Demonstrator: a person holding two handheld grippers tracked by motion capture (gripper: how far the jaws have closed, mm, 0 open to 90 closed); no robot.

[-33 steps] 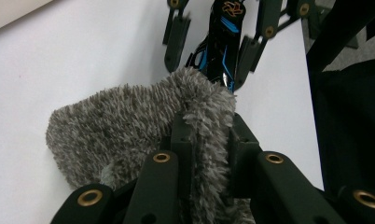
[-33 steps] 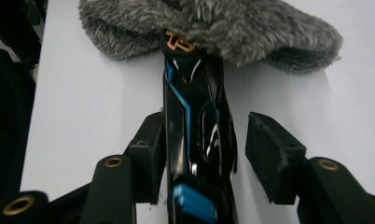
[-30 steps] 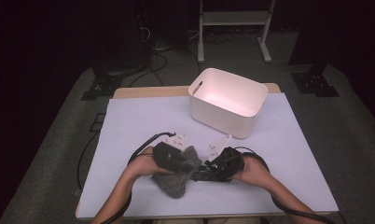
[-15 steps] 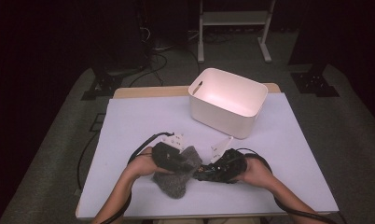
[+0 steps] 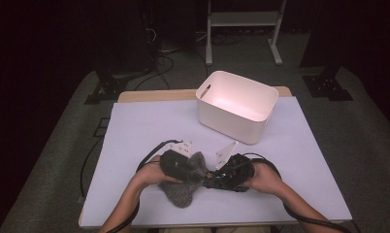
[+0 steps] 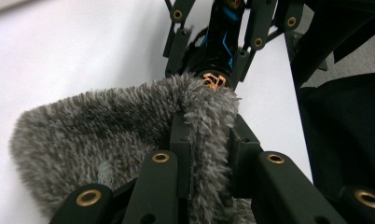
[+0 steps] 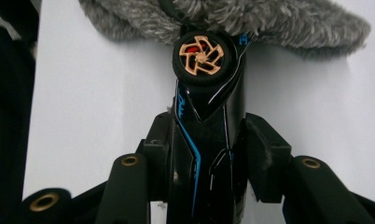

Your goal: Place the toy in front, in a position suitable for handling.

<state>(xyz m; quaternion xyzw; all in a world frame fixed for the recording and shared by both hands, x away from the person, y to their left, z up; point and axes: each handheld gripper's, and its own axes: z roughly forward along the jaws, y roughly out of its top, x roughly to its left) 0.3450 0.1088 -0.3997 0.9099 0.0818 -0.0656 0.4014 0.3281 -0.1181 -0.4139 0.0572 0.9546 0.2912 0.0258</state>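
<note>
Left gripper (image 6: 209,140) clamps fold of grey fuzzy cloth (image 6: 106,135), table (image 5: 149,126) near edge. Right gripper (image 7: 206,154), jaws just closing, pinches black toy car (image 7: 206,107), nose at cloth, 12 o'clock.

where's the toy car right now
The toy car sits between the right gripper's closing jaws, low in the high view at the table's near edge, its wheel against the grey fuzzy cloth pinched by the left gripper.
</note>
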